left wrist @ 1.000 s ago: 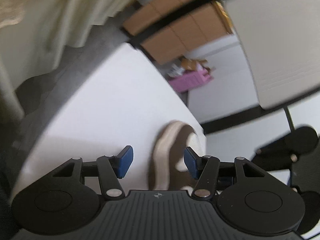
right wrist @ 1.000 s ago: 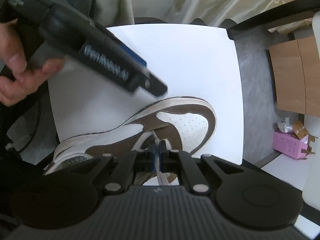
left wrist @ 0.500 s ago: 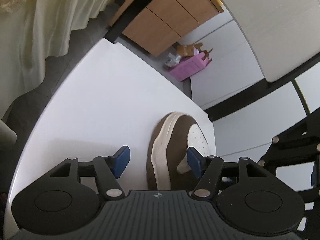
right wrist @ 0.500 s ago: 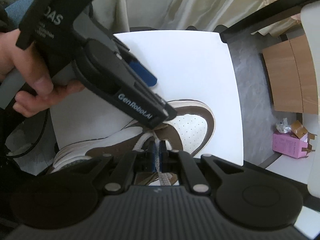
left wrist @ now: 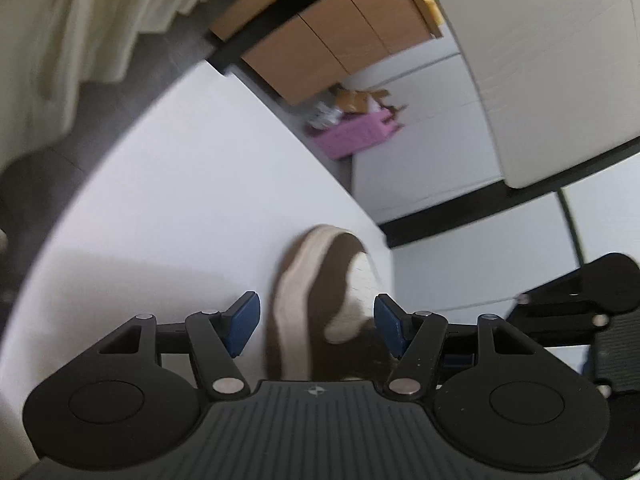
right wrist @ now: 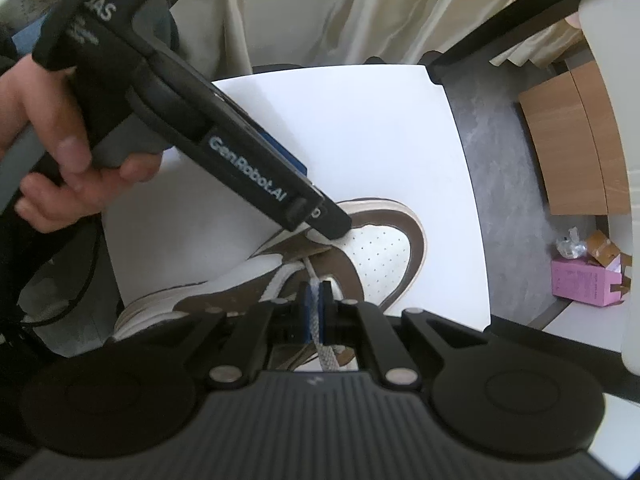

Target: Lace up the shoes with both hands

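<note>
The shoe (right wrist: 280, 280) lies on its side on the white tabletop (right wrist: 360, 140), near the edge closest to the right gripper (right wrist: 316, 312). Its long axis runs from the heel at lower left of the right wrist view to the toe at right; the toe points toward the tabletop's right edge.

Right gripper: points down over the eyelet area, jaws together and clamped on the lace (right wrist: 320, 320). The lace runs up from the jaws into the shoe's upper, drawn fairly straight.

Left gripper (left wrist: 316, 322): jaws apart, nothing pressed between the pads. In its own view the shoe's forepart sits in the gap between the blue pads, just ahead of them, toe pointing away. In the right wrist view its tip rests at or just above the upper, beside where the lace enters; contact cannot be confirmed.

Judgement: the left gripper is the free one and the nearer to the eyelets.
</note>
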